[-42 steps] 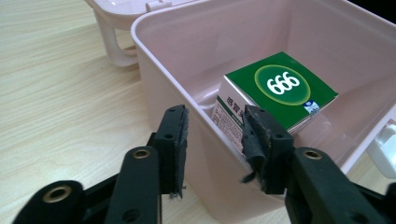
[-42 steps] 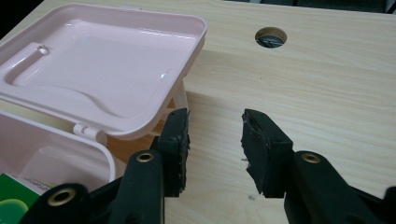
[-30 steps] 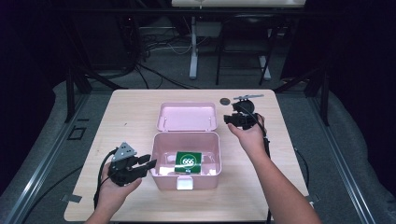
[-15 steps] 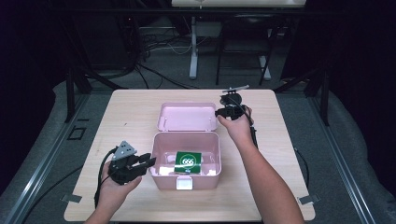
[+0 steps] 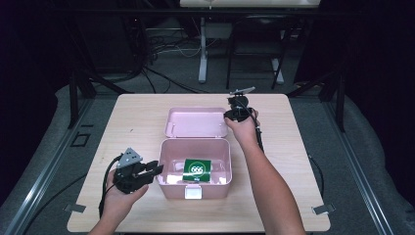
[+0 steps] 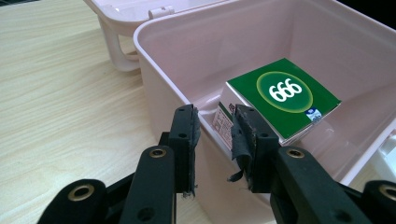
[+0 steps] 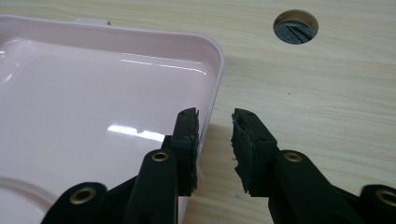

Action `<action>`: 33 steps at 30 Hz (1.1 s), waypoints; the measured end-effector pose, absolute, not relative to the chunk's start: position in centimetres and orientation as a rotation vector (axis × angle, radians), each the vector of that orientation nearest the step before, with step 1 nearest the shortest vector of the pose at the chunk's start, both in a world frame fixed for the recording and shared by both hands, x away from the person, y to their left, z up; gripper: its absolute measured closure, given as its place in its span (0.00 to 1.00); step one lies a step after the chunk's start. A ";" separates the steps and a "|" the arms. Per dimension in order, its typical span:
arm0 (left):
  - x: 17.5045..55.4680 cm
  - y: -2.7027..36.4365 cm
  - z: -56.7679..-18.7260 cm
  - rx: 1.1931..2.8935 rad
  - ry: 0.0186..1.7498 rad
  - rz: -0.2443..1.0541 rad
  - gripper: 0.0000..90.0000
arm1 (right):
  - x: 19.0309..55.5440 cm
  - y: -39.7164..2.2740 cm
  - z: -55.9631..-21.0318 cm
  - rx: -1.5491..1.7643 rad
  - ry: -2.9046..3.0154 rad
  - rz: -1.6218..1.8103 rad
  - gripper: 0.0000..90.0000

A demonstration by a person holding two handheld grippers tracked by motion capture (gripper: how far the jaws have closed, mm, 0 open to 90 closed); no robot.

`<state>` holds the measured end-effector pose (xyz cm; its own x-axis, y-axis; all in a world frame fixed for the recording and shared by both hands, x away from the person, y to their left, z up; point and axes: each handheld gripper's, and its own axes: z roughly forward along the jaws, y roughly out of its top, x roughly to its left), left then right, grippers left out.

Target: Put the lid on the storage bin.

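- Moved toward 9 o'clock and a little lower since a second ago: right gripper (image 5: 234, 113), brought to the 3 o'clock rim of the lid (image 5: 195, 122).
- Stayed put meanwhile: left gripper (image 5: 154, 169), at the 9 o'clock wall of the pink box (image 5: 195, 186).
- Lay open at the middle of the table (image 5: 303, 147), that box, with its lid flat just beyond at 12 o'clock and a green packet (image 5: 197, 169) marked 666 inside.
- Had just been closing, both pairs of jaws: on the left, clamped narrowly across the box wall, one pad outside and one inside; on the right, about half open, straddling the lid's rim but not pressing on it.
- Judged to be the start of closing the lid. Best done by pushing the right jaws further over the rim before squeezing, then swinging the lid in an arc while keeping the left grip firm so the box could not slide.
- Revealed in the left gripper view: the wall between the pads, hidden from above.
- Revealed in the right gripper view: a round hole (image 7: 295, 26) in the tabletop beyond the lid, covered by the hand in the high view.
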<state>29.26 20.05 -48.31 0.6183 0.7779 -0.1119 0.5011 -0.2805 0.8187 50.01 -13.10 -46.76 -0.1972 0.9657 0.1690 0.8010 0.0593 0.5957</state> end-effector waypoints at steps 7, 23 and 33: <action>29.3 20.0 -48.3 1.949 1.008 0.394 0.78 | 50.7 -12.6 -47.2 1.808 2.068 0.845 0.83; 29.2 20.0 -48.3 1.947 1.009 0.396 0.78 | 50.7 -12.1 -47.0 1.815 2.048 0.838 0.93; 29.2 19.9 -48.4 1.943 1.011 0.404 0.79 | 50.0 -12.3 -45.8 1.789 2.017 0.880 0.94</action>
